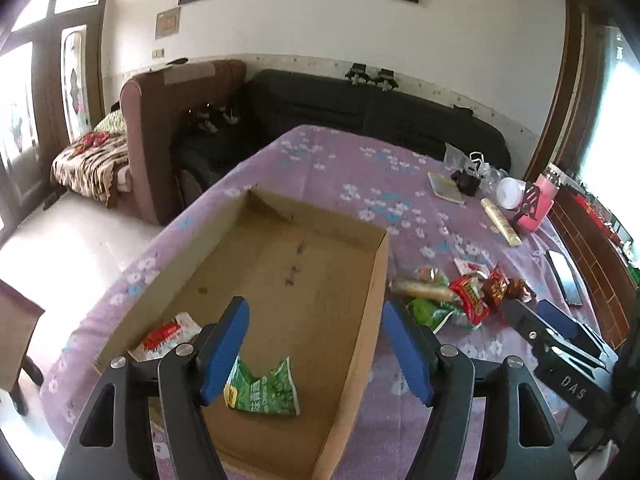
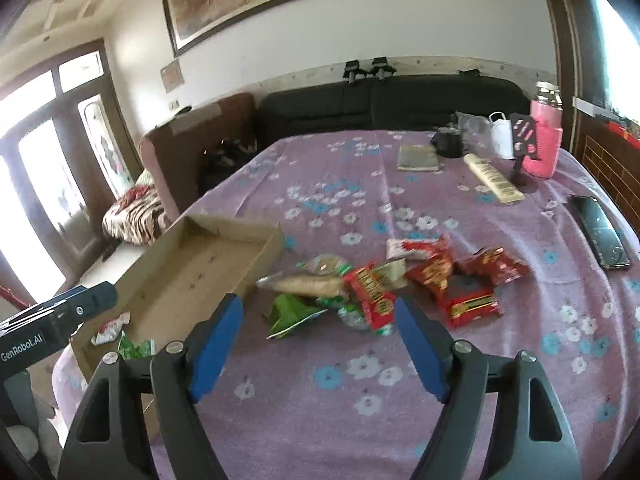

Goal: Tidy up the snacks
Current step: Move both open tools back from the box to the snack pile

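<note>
Here both sets of jaws stand wide apart and hold nothing. The left gripper (image 1: 314, 344) hangs over the near end of the cardboard box (image 1: 376, 280), its blue fingers (image 1: 224, 352) straddling a green packet (image 1: 264, 390) that lies loose on the box floor. A white-and-red packet (image 1: 166, 336) lies beside it in the near left corner of the box. The right gripper (image 2: 318, 338) hovers above the purple flowered bed cover (image 2: 360, 420), pointed at the snack pile (image 2: 384, 288) just beyond its tips.

By my reckoning the job is barely begun: two packets are in the box, and most of the box floor is bare. The rest sits heaped on the cover just to the right of the box, near the bed's front edge.

The pile is mixed: a pale roll in a clear wrapper (image 2: 308, 284), a crumpled green bag (image 2: 294, 314), several glossy red pouches (image 2: 472, 304) and a white-and-red packet (image 2: 404, 248) at the back. They overlap and lean on one another, so lifting one may drag its neighbour.
</note>
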Tool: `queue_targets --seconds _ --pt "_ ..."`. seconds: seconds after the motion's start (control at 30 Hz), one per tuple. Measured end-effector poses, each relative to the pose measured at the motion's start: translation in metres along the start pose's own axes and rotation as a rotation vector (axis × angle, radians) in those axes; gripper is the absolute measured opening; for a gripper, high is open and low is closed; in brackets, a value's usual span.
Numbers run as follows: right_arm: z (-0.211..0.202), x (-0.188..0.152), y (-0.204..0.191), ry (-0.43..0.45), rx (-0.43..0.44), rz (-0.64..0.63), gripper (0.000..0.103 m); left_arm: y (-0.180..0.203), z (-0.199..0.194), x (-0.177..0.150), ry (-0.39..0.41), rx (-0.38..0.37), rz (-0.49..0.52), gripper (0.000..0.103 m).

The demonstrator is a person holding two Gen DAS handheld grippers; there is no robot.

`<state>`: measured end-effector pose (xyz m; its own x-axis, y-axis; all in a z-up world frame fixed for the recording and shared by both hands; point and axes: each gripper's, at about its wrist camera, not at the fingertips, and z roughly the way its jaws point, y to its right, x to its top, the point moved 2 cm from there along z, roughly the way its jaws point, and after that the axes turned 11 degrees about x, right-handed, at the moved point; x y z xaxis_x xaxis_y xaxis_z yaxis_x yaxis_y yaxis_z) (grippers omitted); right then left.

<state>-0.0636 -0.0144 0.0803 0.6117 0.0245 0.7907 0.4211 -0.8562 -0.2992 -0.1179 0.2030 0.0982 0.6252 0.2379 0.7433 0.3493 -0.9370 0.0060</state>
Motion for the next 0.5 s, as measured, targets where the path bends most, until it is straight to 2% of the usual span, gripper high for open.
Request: queue_targets --seconds 0.1,0.2,0.23,0.33,0.43,0.5 --pt "-0.012 0.003 0.029 0.005 -0.001 0.035 0.078 0.003 -0.006 0.005 0.012 -0.041 -0.008 0.073" --pt "-0.027 0.006 0.072 0.007 -0.042 0.102 0.078 0.009 -0.002 0.004 0.007 -0.070 -0.001 0.073" --pt "-0.032 0.006 0.086 0.008 -0.045 0.129 0.076 0.013 0.002 0.002 -0.002 -0.082 0.005 0.073" --pt "-0.038 0.007 0.129 -0.014 -0.041 0.228 0.049 0.025 0.013 -0.002 -0.029 -0.126 0.020 0.073" --pt "-0.030 0.009 0.151 -0.035 0.001 0.304 0.046 0.042 0.025 -0.005 -0.048 -0.160 0.056 0.073" --pt "-0.020 0.010 0.149 -0.055 0.054 0.309 0.046 0.053 0.033 -0.007 -0.059 -0.172 0.088 0.073"
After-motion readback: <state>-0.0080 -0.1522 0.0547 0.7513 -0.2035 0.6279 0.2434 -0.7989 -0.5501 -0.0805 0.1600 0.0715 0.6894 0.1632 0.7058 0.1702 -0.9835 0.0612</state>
